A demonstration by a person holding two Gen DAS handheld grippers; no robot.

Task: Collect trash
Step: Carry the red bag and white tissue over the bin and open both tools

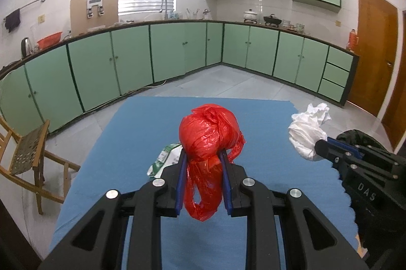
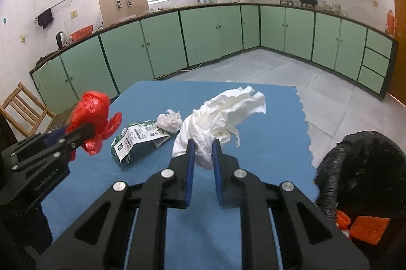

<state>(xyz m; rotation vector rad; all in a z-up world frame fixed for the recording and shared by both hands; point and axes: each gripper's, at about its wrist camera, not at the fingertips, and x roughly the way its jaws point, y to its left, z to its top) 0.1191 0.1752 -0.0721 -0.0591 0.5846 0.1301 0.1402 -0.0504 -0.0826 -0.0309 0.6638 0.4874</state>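
Green-cabinet kitchen surrounds a table under a blue cloth. At its right edge stands a bin with a black liner. On the cloth lie a flattened green-and-white carton and, just beside it, a small crumpled paper wad. Left gripper is clenched on a crumpled red plastic bag, raised above the cloth. Right gripper is clenched on a crumpled white tissue, likewise raised.

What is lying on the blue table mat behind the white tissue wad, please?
Behind the white tissue wad, the blue table mat holds a smaller crumpled tissue and a flattened green-and-white carton. Anything directly beneath the wad is covered.
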